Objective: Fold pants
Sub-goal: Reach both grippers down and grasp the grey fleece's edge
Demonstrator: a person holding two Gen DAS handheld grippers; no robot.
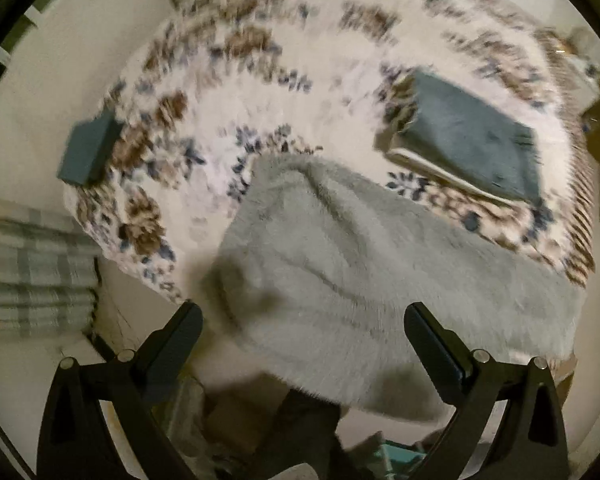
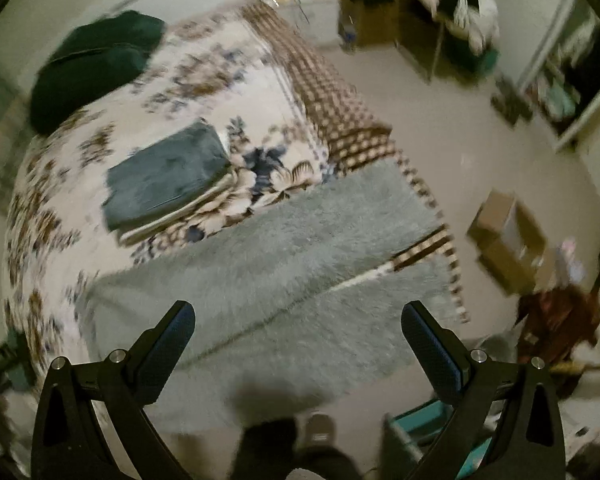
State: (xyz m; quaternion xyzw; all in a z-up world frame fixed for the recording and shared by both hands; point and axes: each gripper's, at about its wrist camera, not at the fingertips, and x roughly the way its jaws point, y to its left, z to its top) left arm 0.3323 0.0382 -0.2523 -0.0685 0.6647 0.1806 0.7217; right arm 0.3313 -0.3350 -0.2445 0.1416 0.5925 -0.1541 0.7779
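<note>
Both tongs are spread wide and hold nothing: the left gripper (image 1: 303,322) hangs over the near end of the bed, and the right gripper (image 2: 297,320) hangs further along that same edge.

Largest below them is the bed (image 1: 332,92) with its flowered cover. Across its near end lie the fluffy grey pants (image 1: 340,264), spread flat, one end drooping over the bed's edge; a long seam or fold line runs along them in the right view (image 2: 283,268). Beyond them sits a stack of folded clothes (image 1: 472,140), dark teal on top. A dark green pillow (image 2: 95,64) lies at the far end.

The step seems to be reaching for the pants. I would pinch two matching corners at once, taking every layer of the thick pile, and lift evenly. Both views are blurred, so exact edges are hard to place.
</note>
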